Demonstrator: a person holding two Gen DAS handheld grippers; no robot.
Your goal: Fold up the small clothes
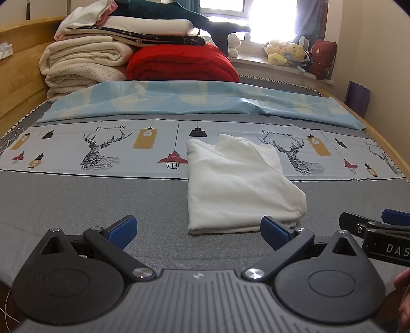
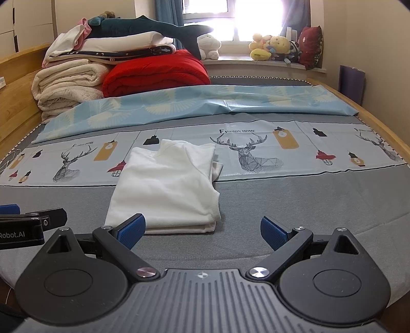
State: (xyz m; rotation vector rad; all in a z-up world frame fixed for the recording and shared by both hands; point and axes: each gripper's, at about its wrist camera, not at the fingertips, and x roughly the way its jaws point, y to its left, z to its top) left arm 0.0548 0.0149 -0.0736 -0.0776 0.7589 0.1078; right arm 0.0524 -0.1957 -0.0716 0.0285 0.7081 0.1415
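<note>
The scene is a bedroom with a bright window [image 1: 269,15] at the far end and a wide bed with a grey mattress cover [image 1: 89,199] in front of both tools. Far ahead to the left of the left gripper [image 1: 197,231], a pile of folded blankets [image 1: 82,64] stands against the wooden bed frame [image 1: 18,76], and a red quilt [image 1: 179,64] lies just beside it. A dark plush whale [image 1: 179,12] rests on top of the pile. Across the bed, beyond the grey part, lie a light blue sheet [image 1: 179,100] and, nearer, a printed cloth with deer and lamps [image 1: 102,148]. On the window sill, far ahead to the right, sit several soft toys [image 1: 287,52].

The left gripper is held low over the mattress with its blue pads [image 1: 123,229] spread wide, and it holds nothing. The folded white garment [image 1: 235,184] lies just ahead of it, slightly to its right, partly on the grey cover and partly on the printed cloth. Its near edge is close to the right pad of this gripper; I cannot tell if they touch.

The right gripper [image 2: 202,231] is also spread wide and empty. From its camera, the white garment [image 2: 169,187] lies ahead and to its left, with the near edge just behind its left pad [image 2: 132,229]. At the left border of this view, part of the other tool is visible.
</note>
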